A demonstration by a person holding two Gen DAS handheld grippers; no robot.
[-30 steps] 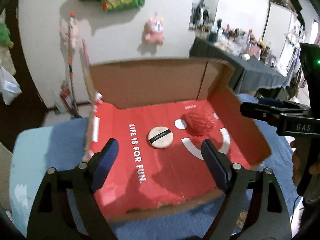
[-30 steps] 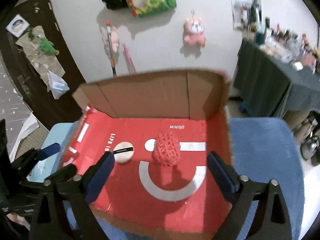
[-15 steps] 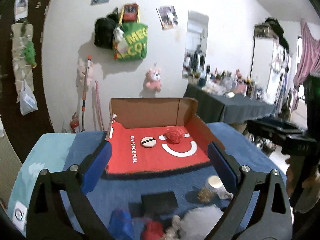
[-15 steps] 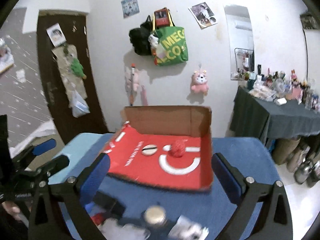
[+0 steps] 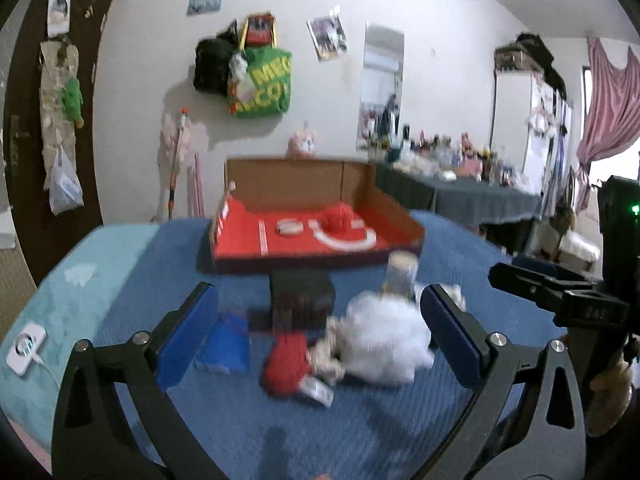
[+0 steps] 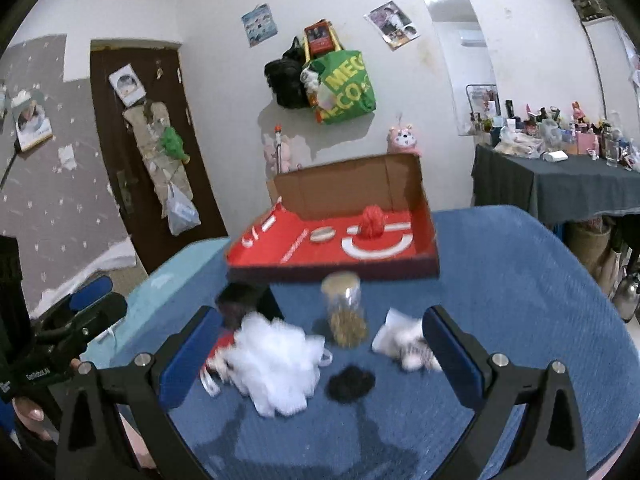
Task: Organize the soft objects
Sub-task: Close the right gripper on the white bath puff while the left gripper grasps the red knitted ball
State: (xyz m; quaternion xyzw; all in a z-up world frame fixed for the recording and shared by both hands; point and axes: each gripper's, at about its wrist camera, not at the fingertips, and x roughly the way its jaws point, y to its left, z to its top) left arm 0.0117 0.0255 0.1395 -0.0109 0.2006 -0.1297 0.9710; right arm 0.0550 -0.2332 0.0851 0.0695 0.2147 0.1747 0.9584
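A red-lined cardboard box [image 5: 240, 250] [image 6: 332, 270] sits at the far side of the blue blanket. It holds a red mesh ball [image 5: 338, 216] [image 6: 372, 222] and a round powder puff [image 5: 290, 226] [image 6: 322, 235]. Nearer me lie a white mesh pouf [image 5: 384, 344] [image 6: 276, 364], a red soft item [image 5: 286, 364], a blue item [image 5: 224, 344], a black scrunchie [image 6: 350, 384] and a crumpled white bundle [image 6: 404, 344]. My left gripper [image 5: 320, 304] hovers over this pile, its jaws opening, nothing between them. My right gripper [image 6: 320, 320] stands open and empty above the pouf and scrunchie.
A black box [image 5: 300, 300] and a clear jar with a tan lid [image 6: 346, 308] stand between the pile and the red box. A white charger [image 5: 26, 348] lies on the light blue cover at left. A cluttered dark table [image 6: 560, 188] stands at right.
Both grippers have pulled back from over the red box, which now looks small and far. The pile of loose items on the blanket has come into view beneath them. The left jaws stand wider.
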